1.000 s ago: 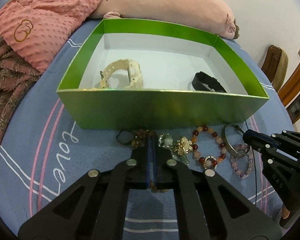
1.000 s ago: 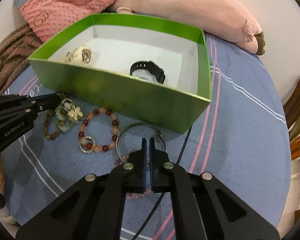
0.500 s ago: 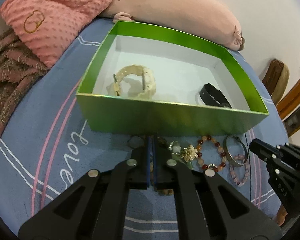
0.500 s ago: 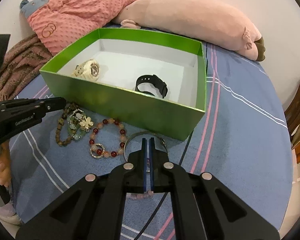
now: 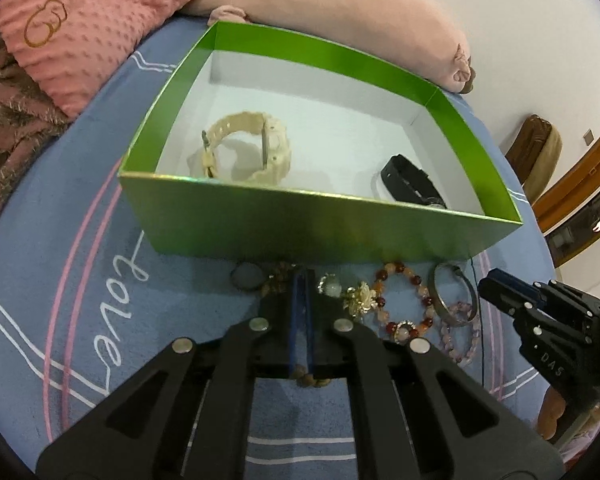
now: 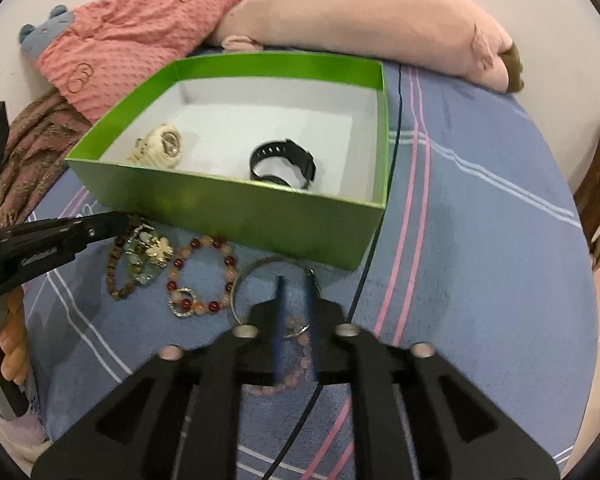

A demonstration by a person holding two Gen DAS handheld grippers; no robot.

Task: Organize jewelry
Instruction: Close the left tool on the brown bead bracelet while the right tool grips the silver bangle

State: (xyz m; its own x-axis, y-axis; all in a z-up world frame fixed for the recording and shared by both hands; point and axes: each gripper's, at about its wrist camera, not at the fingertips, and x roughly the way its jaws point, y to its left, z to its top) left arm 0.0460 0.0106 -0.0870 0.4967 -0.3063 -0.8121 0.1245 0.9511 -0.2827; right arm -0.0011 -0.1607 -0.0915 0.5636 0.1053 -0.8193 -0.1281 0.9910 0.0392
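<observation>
A green box (image 5: 324, 224) (image 6: 236, 208) holds a cream watch (image 5: 244, 152) (image 6: 158, 148) and a black watch (image 5: 412, 184) (image 6: 282, 162). In front of it lie a brown bead bracelet (image 6: 116, 272), a jade and gold flower piece (image 5: 360, 298) (image 6: 152, 252), a red-orange bead bracelet (image 5: 404, 304) (image 6: 200, 276), a silver bangle (image 5: 454, 294) (image 6: 260, 276) and a pink bead bracelet (image 5: 462, 334) (image 6: 296, 360). My left gripper (image 5: 302, 280) is shut just above the brown beads. My right gripper (image 6: 294, 280) is slightly open over the bangle and pink bracelet.
The box and jewelry rest on a blue bedsheet (image 6: 460, 220) with pink and white stripes. A pink plush pillow (image 6: 360, 12), a coral dotted blanket (image 5: 72, 20) and a brown throw (image 6: 28, 152) lie behind and to the left. A black cable (image 6: 396, 128) runs past the box.
Both grippers have risen and tilted, so more of the box's inside shows. My right gripper's fingers have parted from shut to slightly open.
</observation>
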